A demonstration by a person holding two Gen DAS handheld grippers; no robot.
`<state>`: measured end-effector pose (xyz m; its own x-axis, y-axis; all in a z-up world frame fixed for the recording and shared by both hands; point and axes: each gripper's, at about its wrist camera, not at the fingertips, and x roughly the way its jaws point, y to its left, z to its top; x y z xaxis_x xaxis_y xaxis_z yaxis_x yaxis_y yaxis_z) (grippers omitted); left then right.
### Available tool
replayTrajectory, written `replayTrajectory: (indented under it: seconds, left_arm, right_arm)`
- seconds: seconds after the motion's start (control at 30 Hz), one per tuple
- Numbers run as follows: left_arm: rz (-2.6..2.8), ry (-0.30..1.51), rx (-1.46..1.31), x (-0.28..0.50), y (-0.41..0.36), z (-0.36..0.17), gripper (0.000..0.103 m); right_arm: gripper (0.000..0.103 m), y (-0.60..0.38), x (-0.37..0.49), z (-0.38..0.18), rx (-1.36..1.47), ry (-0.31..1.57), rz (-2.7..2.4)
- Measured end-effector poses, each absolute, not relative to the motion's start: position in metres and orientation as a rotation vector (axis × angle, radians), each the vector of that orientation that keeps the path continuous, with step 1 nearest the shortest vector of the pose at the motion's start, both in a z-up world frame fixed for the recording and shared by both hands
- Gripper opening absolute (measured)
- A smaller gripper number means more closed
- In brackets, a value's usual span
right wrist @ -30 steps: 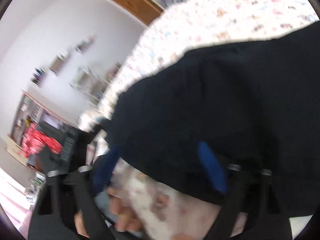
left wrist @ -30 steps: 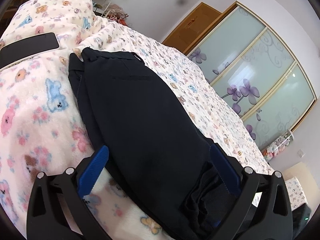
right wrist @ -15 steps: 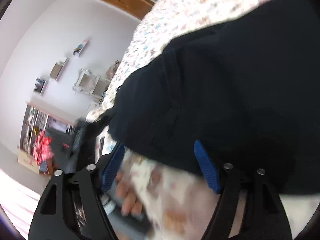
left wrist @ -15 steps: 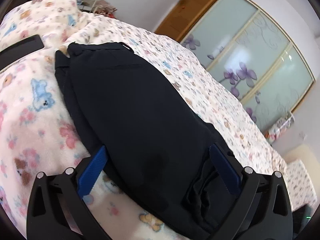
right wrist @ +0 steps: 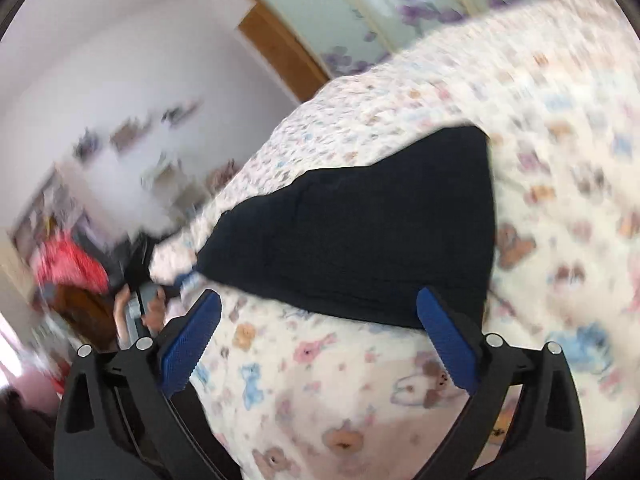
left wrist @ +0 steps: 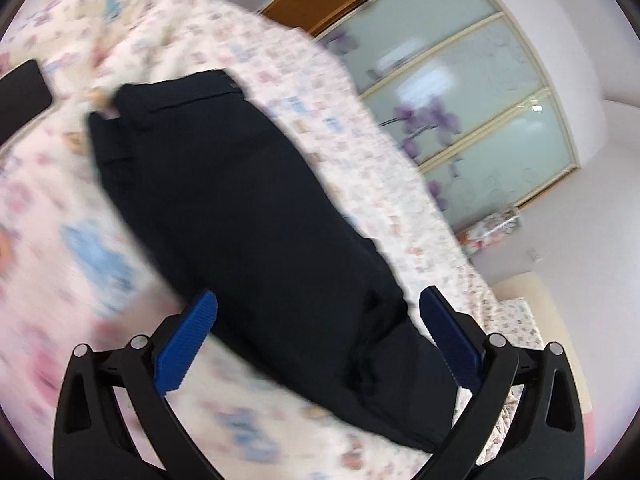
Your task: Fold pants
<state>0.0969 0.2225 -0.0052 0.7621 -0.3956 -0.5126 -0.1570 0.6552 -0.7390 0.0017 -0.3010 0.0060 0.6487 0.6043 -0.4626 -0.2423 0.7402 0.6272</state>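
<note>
**Both hand-held grippers released over the folded pants**

The right hand-held gripper (right wrist: 318, 334) stands wide apart, its jaws just opened further, only patterned bedspread (right wrist: 560, 128) between them; the dark pants (right wrist: 372, 236) lie just beyond its tips. The left hand-held gripper (left wrist: 318, 338) is released too, pads straddling the pants (left wrist: 240, 208) without pressing. The pants lie folded on the bed, wardrobe doors (left wrist: 472, 92) behind.

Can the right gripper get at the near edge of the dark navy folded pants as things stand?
Probably yes. The right gripper has just been opening, stands wide and holds nothing. The dark navy folded pants lie flat on the animal-print blanket just beyond its fingertips, with only bare blanket between.
</note>
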Motion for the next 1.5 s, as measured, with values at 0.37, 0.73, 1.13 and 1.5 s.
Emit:
replayTrajectory:
  seconds: [0.37,0.73,1.13,1.5]
  left_arm:
    - [-0.194,0.778,-1.006,0.125,0.258,-0.037,0.101]
    - [-0.161,0.787,-0.981,0.159,0.264,-0.014,0.089]
    - [0.123,0.879,-1.140,0.165,0.281,-0.047,0.031]
    - [0.190,0.694,-0.200,0.176,0.113,0.103,0.014]
  right_arm:
    - [0.101,-0.258,0.010,0.008,0.416,0.778,0.598]
    - [0.101,-0.247,0.002,0.006,0.315,0.801,0.614]
    - [0.101,-0.255,-0.001,0.010,0.328,0.787,0.612]
    - [0.102,-0.310,-0.004,0.030,0.538,0.647,0.517]
